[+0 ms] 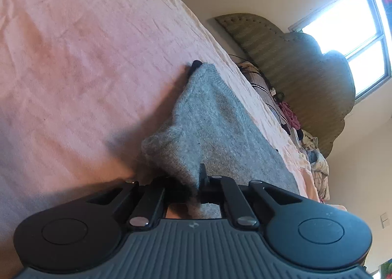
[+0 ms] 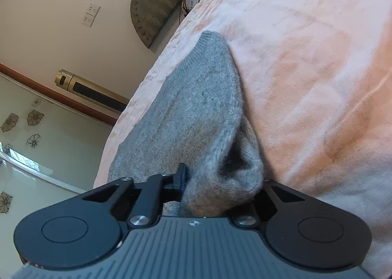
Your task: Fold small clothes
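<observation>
A grey knitted garment (image 1: 220,122) lies on the pink bed sheet (image 1: 73,58). My left gripper (image 1: 193,181) is shut on one edge of it, with the cloth bunched up between the jaws and lifted off the sheet. In the right wrist view the same grey garment (image 2: 191,112) stretches away over the sheet (image 2: 306,58). My right gripper (image 2: 205,185) is shut on a bunched edge of it; the cloth covers the right finger. A black tip (image 1: 196,65) at the garment's far corner in the left wrist view looks like the other gripper's finger.
A padded green headboard (image 1: 306,78) stands against the wall, with cables and a heap of clothes (image 1: 313,156) at the head of the bed. A bright window (image 1: 343,33) is beyond. In the right wrist view a gold tower unit (image 2: 93,90) stands by the wall beyond the bed edge.
</observation>
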`<state>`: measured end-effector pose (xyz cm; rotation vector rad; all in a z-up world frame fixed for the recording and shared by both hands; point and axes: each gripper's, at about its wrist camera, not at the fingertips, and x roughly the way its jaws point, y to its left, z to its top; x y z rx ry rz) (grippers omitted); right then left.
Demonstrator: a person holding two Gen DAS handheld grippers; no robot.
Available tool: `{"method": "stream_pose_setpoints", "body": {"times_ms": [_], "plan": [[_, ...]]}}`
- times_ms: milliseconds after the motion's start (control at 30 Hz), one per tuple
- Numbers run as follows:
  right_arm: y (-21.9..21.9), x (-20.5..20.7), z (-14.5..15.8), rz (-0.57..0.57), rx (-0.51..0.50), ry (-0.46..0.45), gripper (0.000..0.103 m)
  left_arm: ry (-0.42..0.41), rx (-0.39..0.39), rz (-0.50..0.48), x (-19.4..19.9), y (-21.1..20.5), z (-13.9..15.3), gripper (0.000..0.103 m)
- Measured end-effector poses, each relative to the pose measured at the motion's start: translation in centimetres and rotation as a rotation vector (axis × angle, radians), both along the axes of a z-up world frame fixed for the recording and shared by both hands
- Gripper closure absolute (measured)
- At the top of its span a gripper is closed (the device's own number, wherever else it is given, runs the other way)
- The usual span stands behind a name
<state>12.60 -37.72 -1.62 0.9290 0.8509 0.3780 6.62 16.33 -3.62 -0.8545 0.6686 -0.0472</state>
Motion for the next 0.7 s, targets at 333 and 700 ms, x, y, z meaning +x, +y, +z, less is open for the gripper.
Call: {"method": "stream_pose_setpoints", "body": {"times_ms": [333,700], "plan": [[-0.5,-4.6,3.1,0.160,0.053,-0.069,0.089,-0.110,-0.006,-0.022,-9.1,2.5,5.1,0.100],[-3.4,-10.6,5.4,0.198,-0.070,-0.095,0.016,-0.031,0.348,0.004,-15.8,5.8,5.5,0.043]]}}
